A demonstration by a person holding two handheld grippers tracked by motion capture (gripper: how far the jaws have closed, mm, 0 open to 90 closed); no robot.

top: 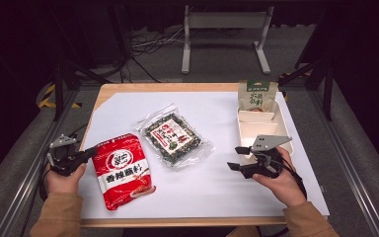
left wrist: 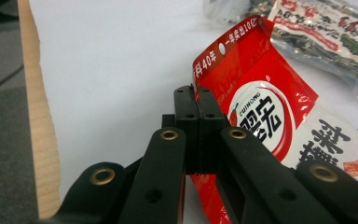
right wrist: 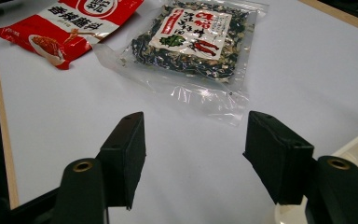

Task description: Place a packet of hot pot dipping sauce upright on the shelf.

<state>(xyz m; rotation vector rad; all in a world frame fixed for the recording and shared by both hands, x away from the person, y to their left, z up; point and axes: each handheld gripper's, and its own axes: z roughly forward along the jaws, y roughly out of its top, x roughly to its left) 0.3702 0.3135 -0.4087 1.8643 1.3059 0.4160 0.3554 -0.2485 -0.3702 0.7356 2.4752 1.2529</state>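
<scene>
Left gripper (left wrist: 196, 100) fingers clamped on red sauce packet (top: 122, 170) edge for lifting; right gripper (right wrist: 193, 158) fingers wide, empty, waiting.

a glossy red plastic sauce packet (top: 122, 170) with a white circle and white lettering, beside a clear plastic bag (top: 173, 138) of dark speckled bits.

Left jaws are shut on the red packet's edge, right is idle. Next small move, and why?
Probably lift the red packet clear of the white sheet and carry it toward the divided tray. The left gripper is pinched shut on the packet's edge, most of the packet lies flat on the sheet, and the tray already holds a green packet. The right gripper hangs open, empty.
</scene>
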